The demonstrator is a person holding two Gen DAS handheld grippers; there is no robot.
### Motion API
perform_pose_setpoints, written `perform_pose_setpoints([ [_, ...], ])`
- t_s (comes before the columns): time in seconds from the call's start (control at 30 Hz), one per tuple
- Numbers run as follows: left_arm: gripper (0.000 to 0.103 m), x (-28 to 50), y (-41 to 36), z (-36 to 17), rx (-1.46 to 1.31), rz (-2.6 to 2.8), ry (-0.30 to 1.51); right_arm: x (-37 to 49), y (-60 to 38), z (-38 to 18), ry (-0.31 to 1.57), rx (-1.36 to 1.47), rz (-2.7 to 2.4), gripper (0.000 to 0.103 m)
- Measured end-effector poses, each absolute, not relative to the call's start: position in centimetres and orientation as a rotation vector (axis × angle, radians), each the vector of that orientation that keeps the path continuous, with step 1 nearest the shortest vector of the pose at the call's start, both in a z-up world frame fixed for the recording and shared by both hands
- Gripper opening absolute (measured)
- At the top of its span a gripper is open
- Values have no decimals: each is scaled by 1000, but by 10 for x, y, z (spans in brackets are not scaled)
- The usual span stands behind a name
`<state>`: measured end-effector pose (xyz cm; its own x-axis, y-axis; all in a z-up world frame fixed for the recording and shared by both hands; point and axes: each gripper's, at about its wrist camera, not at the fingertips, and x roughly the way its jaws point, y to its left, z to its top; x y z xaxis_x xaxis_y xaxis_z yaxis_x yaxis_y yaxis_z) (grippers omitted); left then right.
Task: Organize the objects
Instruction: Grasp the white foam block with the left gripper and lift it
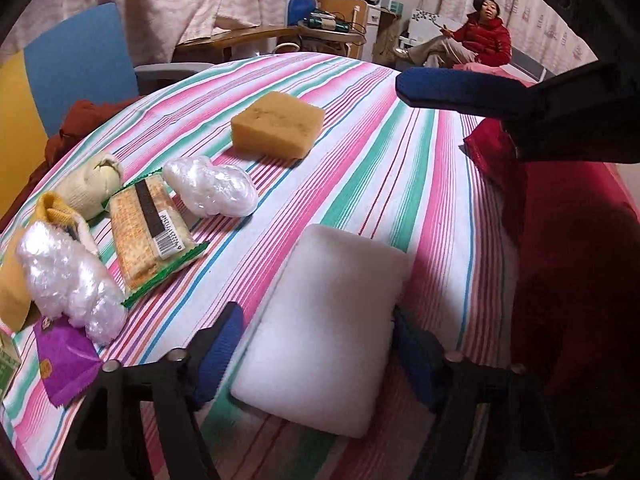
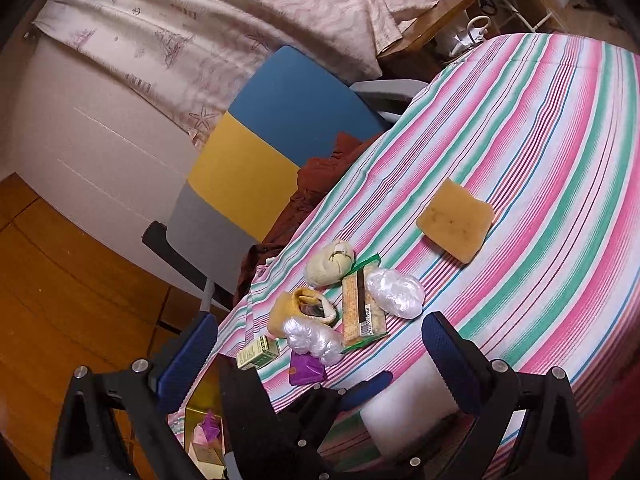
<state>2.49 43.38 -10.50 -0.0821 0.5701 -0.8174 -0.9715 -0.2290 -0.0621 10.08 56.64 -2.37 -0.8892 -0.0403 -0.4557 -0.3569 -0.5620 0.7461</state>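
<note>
You had the foam block (image 1: 320,328) nearest on the tablecloth (image 1: 400,168), the sponge (image 1: 278,124) far behind it, and the cracker packet (image 1: 146,224) between two plastic wads to its left.

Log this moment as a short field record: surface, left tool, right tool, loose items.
surface: striped cloth
left tool: open, fingers either side of the white foam block, which lies on the cloth
right tool: open, holding nothing
loose items: tan sponge, cracker packet, two clear plastic wads, purple wrapper
</note>
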Motion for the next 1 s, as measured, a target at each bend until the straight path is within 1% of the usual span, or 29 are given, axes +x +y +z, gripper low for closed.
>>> perform_pose_setpoints([
  [0.07, 63, 28, 430, -103, -885, 1630, 627, 100, 566, -24, 1357, -650, 2540, 103],
  [0.23, 60, 21, 415, -104, -921, 1692, 578, 99, 564, -24, 1332, -677, 2534, 103],
  [0.73, 60, 5, 311, -102, -1019, 2019, 393, 93, 561, -25, 1261, -744, 2501, 103],
  [0.87, 62, 4, 314, -104, -997, 2035, 426, 89, 559, -26, 1239, -770, 2493, 103],
  [1.0, 62, 3, 313, -109, -974, 2039, 421, 86, 557, -26, 1218, -795, 2484, 103],
])
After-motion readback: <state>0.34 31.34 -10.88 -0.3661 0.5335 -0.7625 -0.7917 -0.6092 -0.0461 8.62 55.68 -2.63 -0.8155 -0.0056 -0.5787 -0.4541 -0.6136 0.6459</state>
